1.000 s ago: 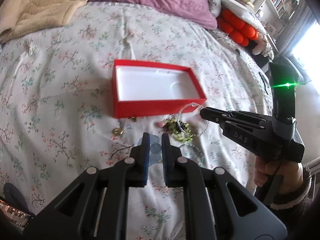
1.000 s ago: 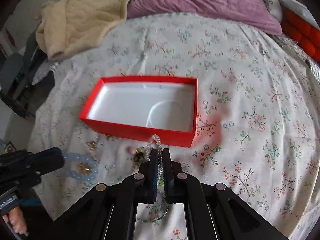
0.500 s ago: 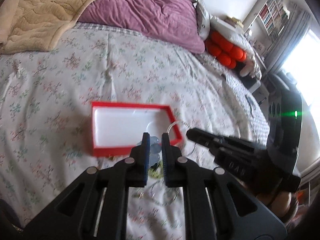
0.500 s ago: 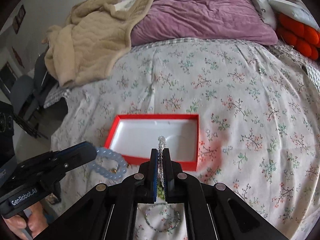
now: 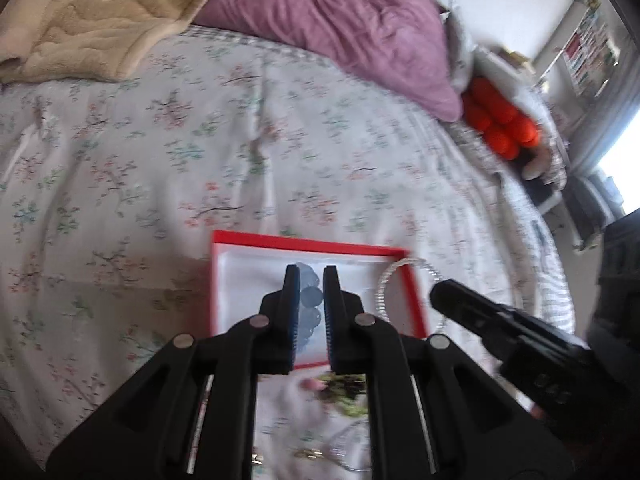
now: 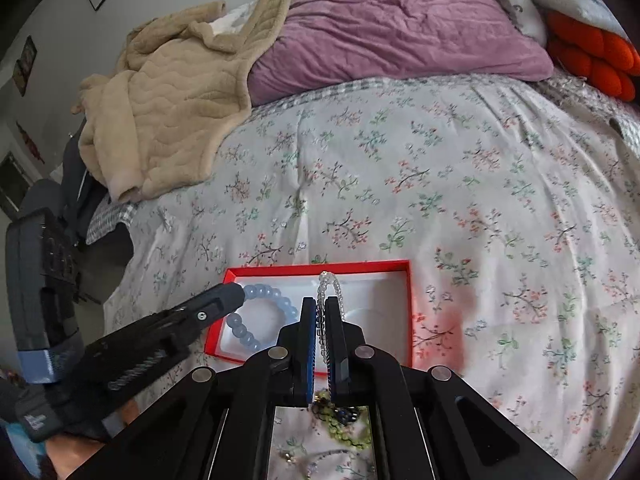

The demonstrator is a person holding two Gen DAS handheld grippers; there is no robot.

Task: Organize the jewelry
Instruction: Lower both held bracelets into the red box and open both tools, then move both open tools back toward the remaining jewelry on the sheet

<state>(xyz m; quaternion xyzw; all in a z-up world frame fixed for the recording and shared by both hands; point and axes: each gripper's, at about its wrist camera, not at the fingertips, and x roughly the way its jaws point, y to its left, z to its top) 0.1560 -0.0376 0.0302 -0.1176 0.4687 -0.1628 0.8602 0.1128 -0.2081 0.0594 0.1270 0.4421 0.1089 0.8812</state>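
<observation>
Since a second earlier both bracelets had risen off the bedspread to hang above the red box (image 6: pixel 409 312). Left gripper (image 5: pixel 311 280) pinched the blue bracelet (image 6: pixel 256 320), right gripper (image 6: pixel 320 312) the clear bracelet (image 6: pixel 330 284). Next, probably: lower, release inside.

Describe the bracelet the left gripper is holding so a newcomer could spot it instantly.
On the floral bedspread lies an open red box. Over its white inside, the left gripper holds the pale blue bracelet: chunky, cloudy beads, unlike the thin clear-bead bracelet in the right gripper.
</observation>
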